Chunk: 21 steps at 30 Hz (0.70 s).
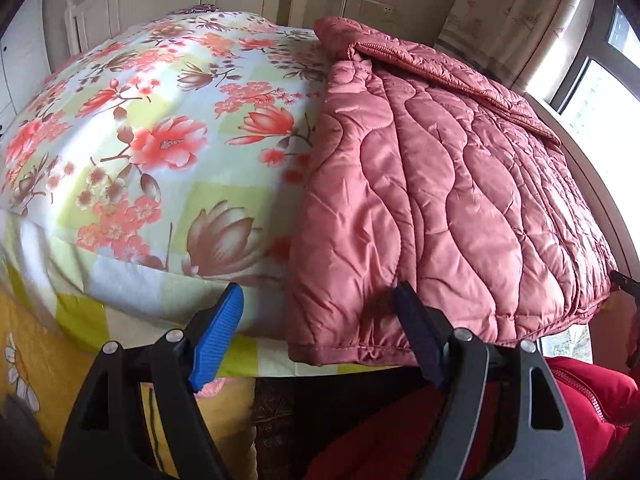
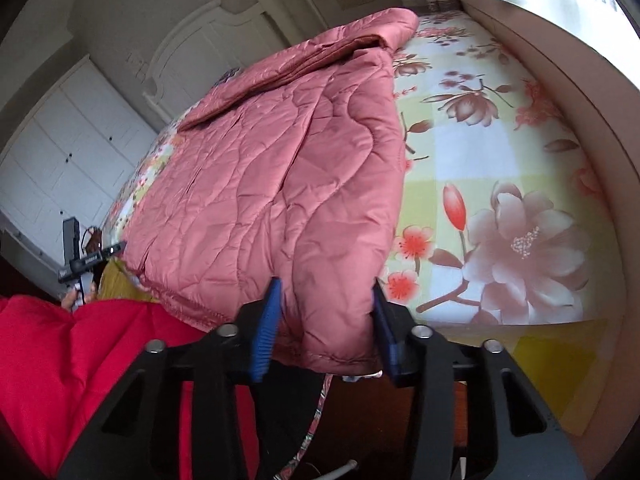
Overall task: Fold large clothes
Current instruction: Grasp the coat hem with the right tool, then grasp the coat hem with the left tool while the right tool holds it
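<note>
Pink quilted satin jacket [image 1: 440, 184], folded lengthwise, lying on floral-sheeted bed [image 1: 160, 132], hem at near edge. Left gripper [image 1: 320, 316] spread wide, straddling hem corner, not pinching. Right gripper [image 2: 326, 322] pinching thick folded corner. Risk: slippery padded layers sliding apart, or left side dragging if lifted ungripped.

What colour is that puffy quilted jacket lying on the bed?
The quilted jacket is dusty rose pink with wavy stitching, clearest in the right wrist view.

Black-framed tools [image 1: 320, 312] [image 2: 326, 316] with ribbed blue pads, silver screws; seemingly a red padded jacket [image 2: 80, 360].
</note>
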### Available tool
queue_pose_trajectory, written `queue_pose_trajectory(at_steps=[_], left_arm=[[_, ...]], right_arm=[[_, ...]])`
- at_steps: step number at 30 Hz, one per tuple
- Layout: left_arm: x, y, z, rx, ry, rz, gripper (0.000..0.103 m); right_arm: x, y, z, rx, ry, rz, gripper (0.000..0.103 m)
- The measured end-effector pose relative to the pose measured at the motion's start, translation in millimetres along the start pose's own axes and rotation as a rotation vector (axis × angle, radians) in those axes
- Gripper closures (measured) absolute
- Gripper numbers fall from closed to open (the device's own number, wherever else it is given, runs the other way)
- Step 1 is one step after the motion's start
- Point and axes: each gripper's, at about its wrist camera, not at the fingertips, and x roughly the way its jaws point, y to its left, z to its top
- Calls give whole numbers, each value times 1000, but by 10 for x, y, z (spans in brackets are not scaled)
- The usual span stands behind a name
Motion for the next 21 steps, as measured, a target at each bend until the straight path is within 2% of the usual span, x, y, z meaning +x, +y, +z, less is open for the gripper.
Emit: queue_pose_trajectory(at_steps=[6,12,15,19,20,21], left_arm=[[-18,68,17,-41,8,-17,25],[4,32,35,-24,14,-15,23],[34,-55,66,-10,26,-31,26],[59,-141,100,-2,46,-59,48],[64,-145,106,-4,47,-56,67],[70,-139,109,-8,51,-56,78]], right_arm=[[26,-25,-47,15,-41,15,77],[62,-18,-83,-7,-49,29,78],[56,-34,-93,-10,-56,32,78],[63,-13,-81,-29,-54,19,78],[59,-18,-84,-31,-55,21,78],[61,-19,-82,-33,-55,22,78]])
